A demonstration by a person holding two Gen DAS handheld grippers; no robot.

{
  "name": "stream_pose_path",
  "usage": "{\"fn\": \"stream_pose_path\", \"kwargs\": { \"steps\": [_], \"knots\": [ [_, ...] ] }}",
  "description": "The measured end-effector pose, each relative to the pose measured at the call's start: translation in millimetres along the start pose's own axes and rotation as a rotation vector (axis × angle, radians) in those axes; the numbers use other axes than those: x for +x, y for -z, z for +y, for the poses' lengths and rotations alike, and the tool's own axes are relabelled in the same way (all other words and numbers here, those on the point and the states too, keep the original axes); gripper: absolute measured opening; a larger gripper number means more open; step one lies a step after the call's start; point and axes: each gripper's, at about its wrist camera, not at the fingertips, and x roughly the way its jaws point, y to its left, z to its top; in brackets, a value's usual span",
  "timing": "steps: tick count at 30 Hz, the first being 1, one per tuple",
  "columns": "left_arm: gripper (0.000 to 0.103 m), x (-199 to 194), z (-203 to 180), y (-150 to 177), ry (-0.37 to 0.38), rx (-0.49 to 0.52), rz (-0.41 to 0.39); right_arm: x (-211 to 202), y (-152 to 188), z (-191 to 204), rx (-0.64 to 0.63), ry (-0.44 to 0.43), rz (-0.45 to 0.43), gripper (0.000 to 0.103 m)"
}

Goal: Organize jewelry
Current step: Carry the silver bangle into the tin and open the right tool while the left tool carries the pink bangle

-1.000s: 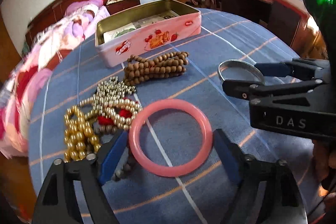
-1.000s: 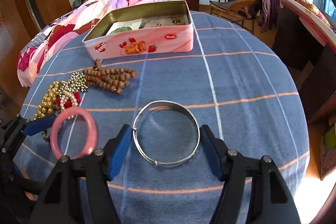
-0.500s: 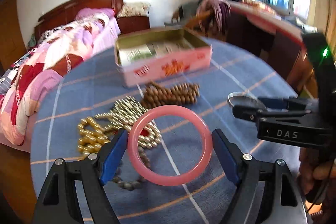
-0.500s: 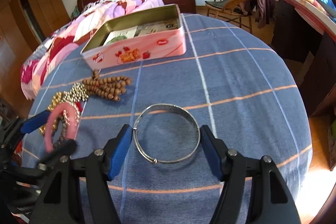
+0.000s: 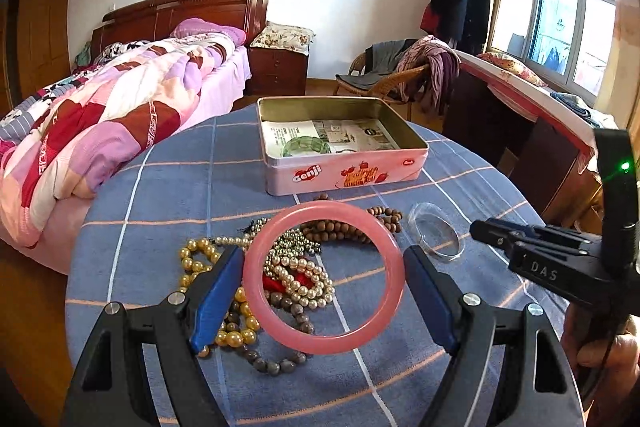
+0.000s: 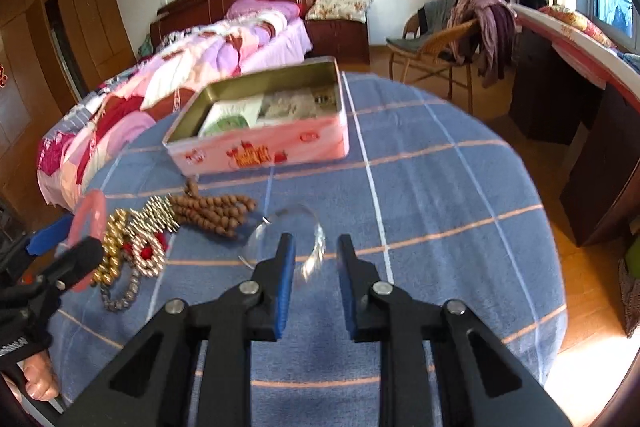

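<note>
- Bead pile [image 5: 192, 259]: gold, pearl, grey and red strands, round and glossy, tangled on the blue checked cloth [image 5: 180, 187], at left and under the ring.
- L gripper [image 5: 324, 255]: jaws wide, blue pads pressing both sides of the pink bangle [image 5: 328, 209]. The grip looks firm. The bangle is smooth, thick and rigid, prob. jade or resin. It is held up, clear of the cloth, with the hole facing the camera.
- Tin [image 5: 344, 175]: pink printed metal, rectangular, lid off, paper lining inside and a green bangle [image 5: 306, 147] on it. It lies straight ahead of the L gripper, beyond the beads, with its long axis across the view. So I judge the coming move is fwd and over the near wall. This hand is ready first because its ring is already in the air.
- Wood beads [image 5: 348, 227]: brown, matte, bunched between ring and tin.
- Silver bangle [image 5: 436, 237]: thin shiny metal hoop, tilted, right of the wood beads.
- R gripper [image 6: 315, 241]: jaws have just been closing, w/ the near rim of the silver hoop between them. The view is blurred; I cannot tell if the pads already pinch it. A thin hoop can slip or bend.
</note>
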Motion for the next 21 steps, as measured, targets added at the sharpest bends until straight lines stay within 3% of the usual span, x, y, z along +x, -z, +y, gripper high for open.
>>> {"fn": "stream_pose_path", "kwargs": {
  "steps": [3, 5, 7, 13, 15, 17, 18, 20, 21],
  "knots": [
    [0.081, 1, 2, 0, -0.005, -0.004, -0.005, 1, 2, -11, 0.052, -0.028, 0.021, 0.037],
    [0.081, 1, 5, -1, 0.0, -0.017, -0.009, 3, 1, -13, 0.064, -0.044, 0.038, 0.08],
    [0.081, 1, 7, -3, 0.004, -0.028, -0.013, 5, -3, -8, 0.055, -0.051, 0.025, 0.093],
    [0.081, -2, 12, -3, -0.007, -0.028, -0.016, 44, -17, 31, -0.145, 0.077, 0.133, 0.092],
    [0.081, -3, 14, -3, -0.017, -0.028, -0.018, 57, -15, 36, -0.169, 0.105, 0.182, 0.092],
    [0.081, -3, 18, -3, -0.022, -0.035, -0.02, 57, -14, 33, -0.141, 0.099, 0.179, 0.089],
    [0.081, -3, 20, -4, -0.021, -0.042, -0.02, 54, -14, 33, -0.143, 0.104, 0.173, 0.087],
    [0.081, -1, 23, -5, -0.021, -0.053, -0.018, 49, -14, 29, -0.146, 0.091, 0.163, 0.072],
    [0.081, 0, 25, -5, -0.019, -0.06, -0.016, 47, -13, 26, -0.142, 0.086, 0.167, 0.072]
  ]
}}
